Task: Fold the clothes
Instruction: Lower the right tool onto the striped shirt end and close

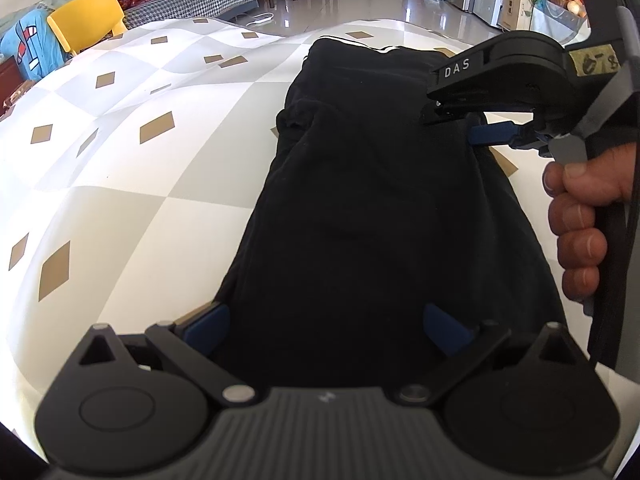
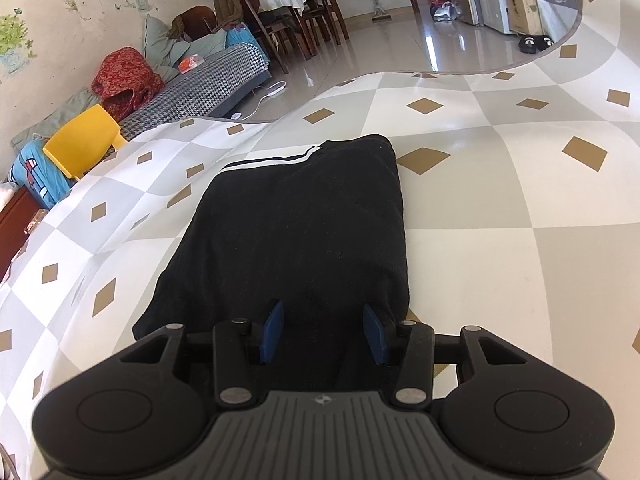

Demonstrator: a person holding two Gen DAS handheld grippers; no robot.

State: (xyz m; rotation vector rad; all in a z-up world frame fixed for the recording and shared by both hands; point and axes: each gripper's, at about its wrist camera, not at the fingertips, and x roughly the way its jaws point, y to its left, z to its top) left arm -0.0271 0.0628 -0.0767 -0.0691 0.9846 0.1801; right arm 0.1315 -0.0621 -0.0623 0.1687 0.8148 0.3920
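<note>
A: Where's the garment?

B: The black garment lies flat on the desk with the checked cover, already folded into a long narrow strip. A white stripe shows at its far end.

A: So what's done?

B: I'd say the lengthwise folds are finished; the sides look tucked in, though the left edge still bunches a little. What seems left is folding the strip across its length, perhaps once or twice, then tidying.

A: And the tongs?

B: The left tongs stand wide apart over the near end, cloth beneath them but not pinched. The right tongs are about half apart, hovering over the right side of the strip; from the left view they sit at the garment's right edge, with a hand on the grip. Neither is clamped on fabric.

A: Anything around?

B: A yellow chair beyond the desk.
</note>
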